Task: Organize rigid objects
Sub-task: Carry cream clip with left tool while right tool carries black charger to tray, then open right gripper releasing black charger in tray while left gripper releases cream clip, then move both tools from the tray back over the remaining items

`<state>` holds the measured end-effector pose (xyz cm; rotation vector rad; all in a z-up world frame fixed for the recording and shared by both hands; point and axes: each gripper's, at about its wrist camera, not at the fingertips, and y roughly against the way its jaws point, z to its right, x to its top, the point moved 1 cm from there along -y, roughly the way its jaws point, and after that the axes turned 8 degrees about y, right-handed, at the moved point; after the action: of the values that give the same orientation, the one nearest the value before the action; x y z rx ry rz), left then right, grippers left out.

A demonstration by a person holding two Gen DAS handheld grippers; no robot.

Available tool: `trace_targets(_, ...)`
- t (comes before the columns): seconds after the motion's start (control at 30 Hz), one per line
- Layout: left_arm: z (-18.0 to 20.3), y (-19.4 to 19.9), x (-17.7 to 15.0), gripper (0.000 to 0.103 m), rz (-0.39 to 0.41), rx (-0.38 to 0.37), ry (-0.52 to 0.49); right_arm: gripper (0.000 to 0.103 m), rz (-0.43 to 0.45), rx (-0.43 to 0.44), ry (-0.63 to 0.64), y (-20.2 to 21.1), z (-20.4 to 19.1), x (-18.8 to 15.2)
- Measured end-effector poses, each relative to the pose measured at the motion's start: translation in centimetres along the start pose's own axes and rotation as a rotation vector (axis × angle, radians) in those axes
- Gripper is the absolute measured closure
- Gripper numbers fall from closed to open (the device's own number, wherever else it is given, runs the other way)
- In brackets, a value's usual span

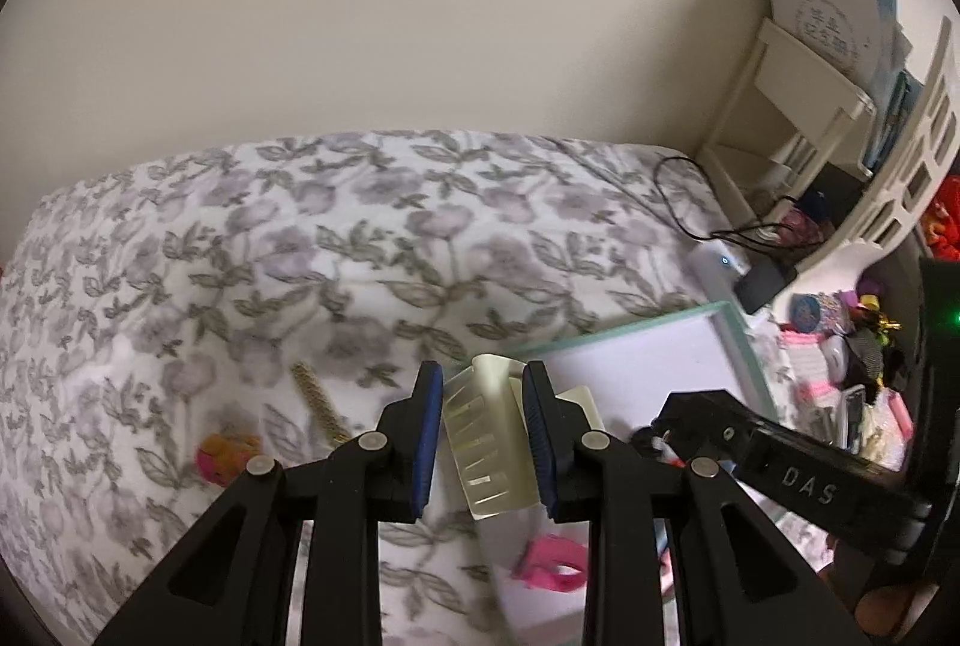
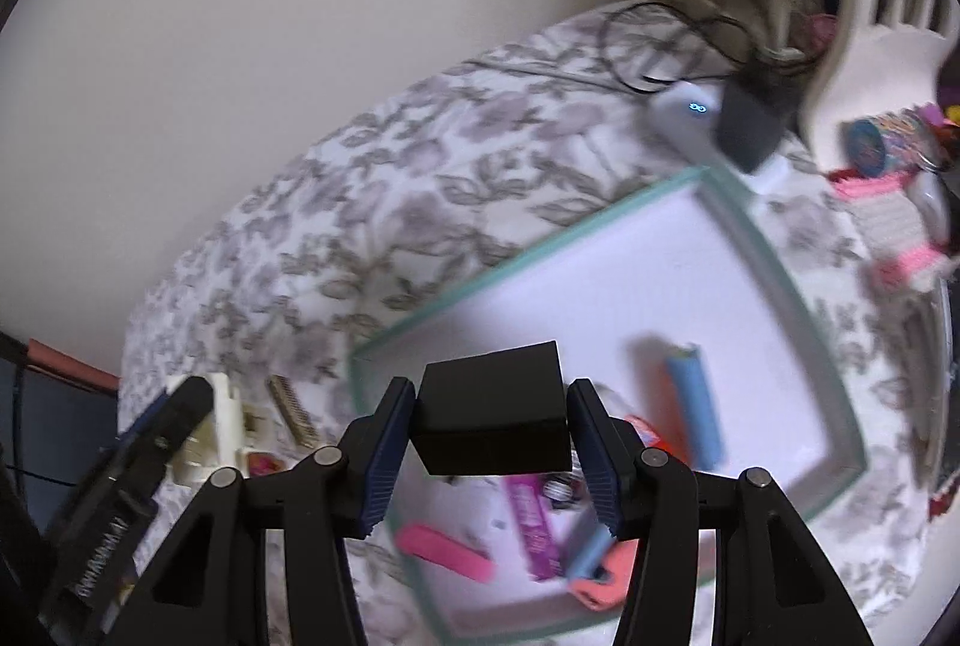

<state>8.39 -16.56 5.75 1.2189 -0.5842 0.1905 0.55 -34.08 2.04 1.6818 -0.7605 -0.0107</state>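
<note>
We hold the left gripper (image 1: 483, 442) up over the floral bedspread (image 1: 300, 238), its blue pads clamped on a pale, translucent hair claw clip (image 1: 489, 442) whose teeth run down between the fingers. Behind the clip lies the white tray with a teal rim (image 1: 735, 340), and below the clip a pink clip (image 1: 555, 565) lies on or at the tray's near edge. To the left on the bedspread we see a gold comb-like clip (image 1: 318, 400) and, nearer us, a small orange-and-pink item (image 1: 225, 457) — well apart from the tray. At right the other tool's black body reaches in over the tray.

Our right gripper (image 2: 492, 430) is closed on a black box (image 2: 492, 409), held above the near left corner of the tray (image 2: 840, 406). In the tray lie a blue tube (image 2: 696, 406), a purple packet (image 2: 531, 523), a pink bar (image 2: 444, 544) at the near rim, and a coral piece (image 2: 603, 577) — the blur is heavy here, so we can't tell just what each one is. Beyond the tray's far corner a white device with a small blue light (image 2: 681, 108) sits just beside a black adapter (image 2: 750, 123), with black cables looping behind them. A white slatted basket (image 2: 864, 15) stands at the far right.
</note>
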Motion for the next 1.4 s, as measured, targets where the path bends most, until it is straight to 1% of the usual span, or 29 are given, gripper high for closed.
trace_targets(0.13, 1.5, -0.9, -1.4, 0.075, -0.031, -0.016, -0.003, 0.048, 0.0, -0.032, -0.019, 0.8, 1.9, -0.8)
trace_targets(0.17, 1.7, -1.1, -1.7, 0.075, -0.039, -0.018, -0.004, 0.05, 0.007, -0.041, -0.016, 1.2, 2.2, -0.8)
trace_targets(0.2, 2.1, -1.5, -2.0, 0.075, -0.053, -0.022, -0.007, 0.051, 0.012, -0.045, -0.012, 1.4, 2.3, -0.8)
trace_targets(0.3, 2.7, -2.3, -2.6, 0.075, -0.078, -0.028, -0.01, 0.051, 0.029, -0.073, 0.014, 1.9, 2.6, -0.6)
trace_targets(0.4, 3.2, -2.8, -2.9, 0.075, -0.088, -0.019, -0.021, 0.051, 0.013, -0.101, 0.032, 1.4, 2.7, -0.6)
trace_targets(0.57, 4.0, -3.8, -3.4, 0.075, -0.117, -0.02, -0.031, 0.051, -0.03, -0.098, 0.049, 0.0, 2.7, -0.9)
trace_targets(0.7, 4.8, -4.7, -4.2, 0.075, -0.144, -0.016, -0.057, 0.051, -0.059, -0.104, 0.035, -0.9, 3.2, -1.2)
trace_targets(0.9, 5.8, -5.4, -4.9, 0.075, -0.164, -0.012, -0.087, 0.051, -0.06, -0.107, 0.028, -0.8, 3.6, -1.1)
trace_targets(1.03, 5.9, -5.4, -5.0, 0.075, -0.168, -0.006, -0.088, 0.051, -0.062, -0.106, 0.028, -0.8, 3.6, -1.1)
trace_targets(1.23, 5.1, -5.2, -4.7, 0.074, -0.162, 0.006, -0.063, 0.051, -0.06, -0.109, 0.03, -0.8, 3.5, -1.1)
trace_targets(1.33, 4.4, -5.0, -4.4, 0.073, -0.155, 0.016, -0.043, 0.051, -0.058, -0.113, 0.037, -0.8, 3.2, -1.0)
trace_targets(1.37, 4.2, -5.0, -4.3, 0.072, -0.153, 0.02, -0.035, 0.051, -0.057, -0.114, 0.041, -0.8, 3.1, -1.0)
trace_targets(1.4, 3.8, -4.9, -4.1, 0.068, -0.149, 0.026, -0.024, 0.051, -0.057, -0.116, 0.044, -0.9, 3.0, -1.0)
